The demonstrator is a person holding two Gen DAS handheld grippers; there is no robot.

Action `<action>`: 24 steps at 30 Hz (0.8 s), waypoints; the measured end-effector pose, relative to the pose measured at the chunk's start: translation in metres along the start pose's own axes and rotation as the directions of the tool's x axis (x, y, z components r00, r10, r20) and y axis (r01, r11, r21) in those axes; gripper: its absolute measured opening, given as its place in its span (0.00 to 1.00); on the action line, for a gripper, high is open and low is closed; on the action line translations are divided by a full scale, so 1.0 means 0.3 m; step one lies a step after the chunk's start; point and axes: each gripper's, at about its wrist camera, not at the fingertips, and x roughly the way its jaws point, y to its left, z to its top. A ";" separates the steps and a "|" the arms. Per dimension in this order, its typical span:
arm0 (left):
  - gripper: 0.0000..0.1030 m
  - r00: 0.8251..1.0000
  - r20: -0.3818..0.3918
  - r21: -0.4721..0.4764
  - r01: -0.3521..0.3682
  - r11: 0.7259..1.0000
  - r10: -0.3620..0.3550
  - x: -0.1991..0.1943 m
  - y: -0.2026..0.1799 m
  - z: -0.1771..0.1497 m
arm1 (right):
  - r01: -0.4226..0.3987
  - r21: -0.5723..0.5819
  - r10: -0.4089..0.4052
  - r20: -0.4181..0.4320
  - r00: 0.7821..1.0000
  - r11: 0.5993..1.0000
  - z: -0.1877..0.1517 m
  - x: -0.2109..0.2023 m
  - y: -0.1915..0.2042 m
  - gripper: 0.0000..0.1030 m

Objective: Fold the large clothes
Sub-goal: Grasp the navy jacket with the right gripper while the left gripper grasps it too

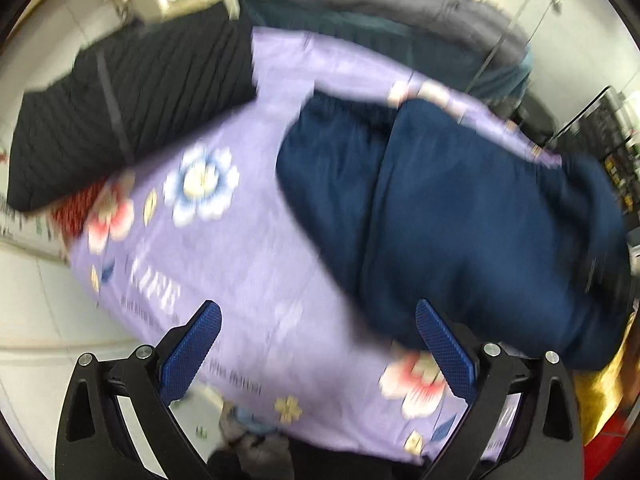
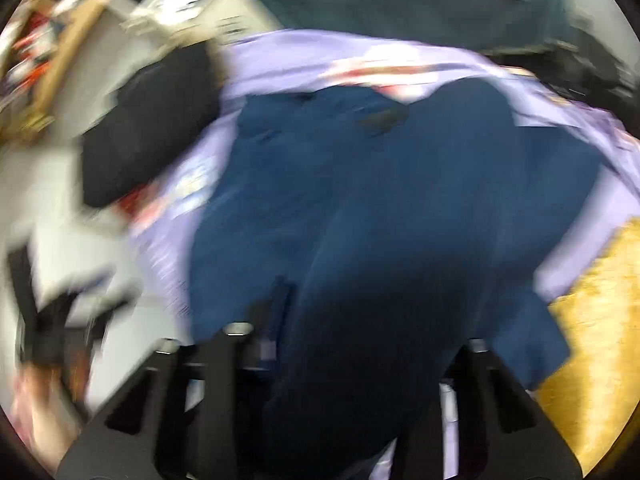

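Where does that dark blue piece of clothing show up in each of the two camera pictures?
Left wrist view: the dark blue garment fills the right half, lying on the purple flowered sheet.
Right wrist view: it fills the middle and runs down to the bottom edge, blurred.
Shared landmark: the black quilted garment at the left of both.

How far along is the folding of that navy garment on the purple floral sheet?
Looks done: one flap of the navy garment lies folded over itself on the purple floral sheet. In hand: the right claw has navy cloth between its fingers. Left: further folds; the left claw is open, empty.
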 end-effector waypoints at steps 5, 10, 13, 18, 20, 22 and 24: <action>0.92 0.993 0.115 0.113 0.013 0.993 -0.026 -0.081 -0.093 0.113 | -0.027 -0.256 -0.010 -0.143 0.990 0.966 -0.277 0.095 0.197 0.27; 0.93 0.993 0.081 0.234 0.062 0.970 -0.083 -0.011 -0.220 0.122 | 0.052 -0.185 -0.096 -0.236 0.967 0.981 -0.526 0.232 0.150 0.33; 0.93 0.994 0.002 0.294 0.100 0.951 -0.106 0.082 -0.295 0.087 | 0.120 -0.022 -0.122 -0.218 0.968 0.992 -0.583 0.202 0.076 0.59; 0.93 0.985 -0.014 0.409 0.161 0.898 -0.171 0.110 -0.407 0.079 | 0.079 0.159 -0.086 0.038 0.996 0.984 -0.621 -0.042 0.034 0.82; 0.93 0.984 0.007 0.471 0.155 0.868 -0.179 0.105 -0.487 0.121 | 0.084 0.261 -0.126 0.149 0.981 0.962 -0.639 -0.134 -0.014 0.82; 0.93 0.978 0.025 0.512 0.165 0.843 -0.207 0.105 -0.553 0.161 | 0.061 0.383 -0.154 0.219 0.963 0.922 -0.654 -0.190 -0.085 0.82; 0.93 0.977 0.036 0.552 0.157 0.819 -0.211 0.129 -0.630 0.214 | -0.023 0.519 -0.159 0.304 0.939 0.854 -0.675 -0.234 -0.166 0.82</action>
